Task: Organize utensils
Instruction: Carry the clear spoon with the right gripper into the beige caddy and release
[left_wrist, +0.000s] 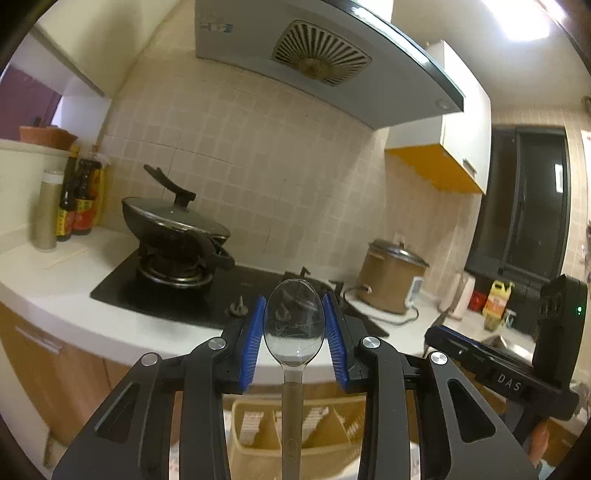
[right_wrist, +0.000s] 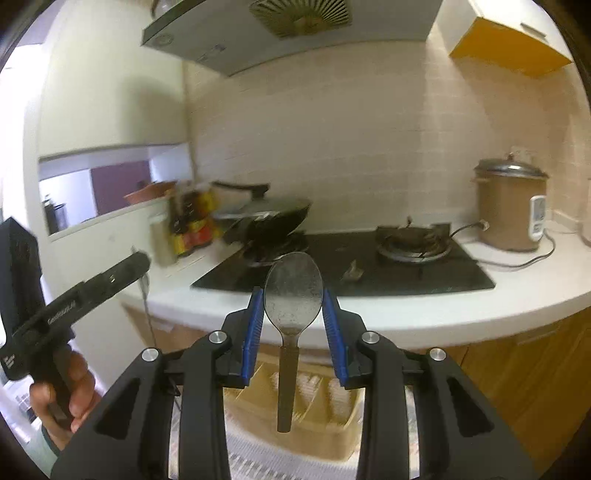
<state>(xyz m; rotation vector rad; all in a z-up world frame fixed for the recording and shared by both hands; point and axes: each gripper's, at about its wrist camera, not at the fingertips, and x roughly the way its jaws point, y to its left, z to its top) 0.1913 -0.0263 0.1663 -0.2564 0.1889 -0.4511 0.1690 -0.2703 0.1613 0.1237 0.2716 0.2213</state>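
My left gripper (left_wrist: 294, 325) is shut on a metal spoon (left_wrist: 294, 325), bowl up between the blue pads, handle hanging down. My right gripper (right_wrist: 293, 306) is shut on a second metal spoon (right_wrist: 293, 295), bowl up, its dark handle hanging down. Below each gripper lies a beige utensil basket with dividers (left_wrist: 258, 435), also in the right wrist view (right_wrist: 325, 424). The right gripper's body shows at the right of the left wrist view (left_wrist: 517, 369). The left gripper's body and the hand holding it show at the left of the right wrist view (right_wrist: 55, 321).
A white counter (left_wrist: 55, 280) carries a black gas hob (right_wrist: 351, 266) with a lidded wok (left_wrist: 173, 221), sauce bottles (left_wrist: 77, 199) and a brown rice cooker (right_wrist: 509, 206). A range hood (left_wrist: 314, 55) hangs above. Wooden cabinet fronts (right_wrist: 535, 369) run under the counter.
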